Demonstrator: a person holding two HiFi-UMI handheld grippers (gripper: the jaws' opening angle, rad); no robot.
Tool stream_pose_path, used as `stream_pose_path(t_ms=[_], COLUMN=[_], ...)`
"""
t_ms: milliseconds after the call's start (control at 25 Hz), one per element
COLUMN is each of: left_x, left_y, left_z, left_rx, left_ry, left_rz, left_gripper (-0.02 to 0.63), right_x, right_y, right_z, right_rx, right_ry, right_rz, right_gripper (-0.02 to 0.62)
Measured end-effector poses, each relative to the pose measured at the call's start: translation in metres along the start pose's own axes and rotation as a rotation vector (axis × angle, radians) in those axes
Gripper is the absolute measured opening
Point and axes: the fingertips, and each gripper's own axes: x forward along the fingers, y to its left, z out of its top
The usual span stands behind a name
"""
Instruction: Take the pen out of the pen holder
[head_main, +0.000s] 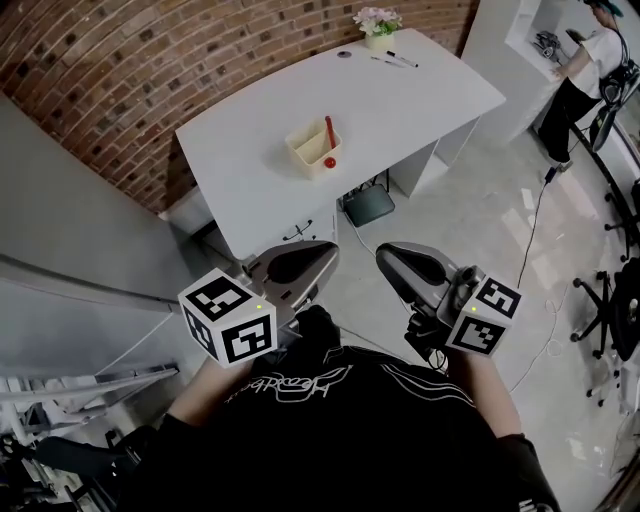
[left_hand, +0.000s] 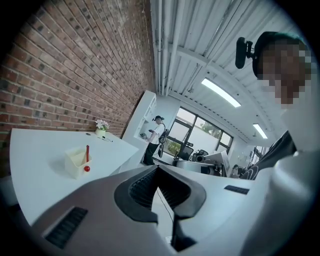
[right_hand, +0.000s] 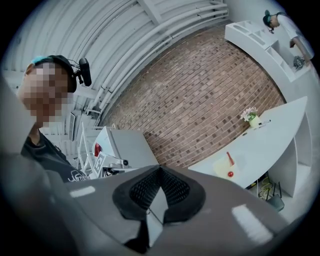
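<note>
A cream pen holder (head_main: 313, 150) stands on the white table (head_main: 250, 130), and a red pen (head_main: 329, 132) leans upright in it. A small red ball (head_main: 329, 162) shows at its front. My left gripper (head_main: 330, 250) and right gripper (head_main: 385, 252) hang side by side near my body, well short of the table, both shut with nothing held. In the left gripper view the holder (left_hand: 76, 162) and pen (left_hand: 87, 152) lie far ahead to the left of the closed left gripper (left_hand: 157, 166). The right gripper view shows the holder (right_hand: 225, 165) far to the right of the closed right gripper (right_hand: 160, 167).
A flower pot (head_main: 377, 25) and black pens (head_main: 402, 59) sit at the table's far end by the brick wall (head_main: 150, 60). A black box (head_main: 368, 205) lies under the table. A person (head_main: 580, 80) stands at a shelf at the back right. Office chairs (head_main: 610, 300) line the right side.
</note>
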Motion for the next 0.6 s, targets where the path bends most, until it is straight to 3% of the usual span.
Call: stream_pose_path(t_ms=[600], left_x=[0.034], left_y=[0.076], left_z=[0.031], left_rx=[-0.051], left_ry=[0.012], left_rz=[-0.018], left_gripper=[0.005], right_x=[0.056], right_y=[-0.060], right_z=[0.020], right_rx=[0.018], right_ry=[0.020], right_rz=[-0.032], right_gripper=[0.003])
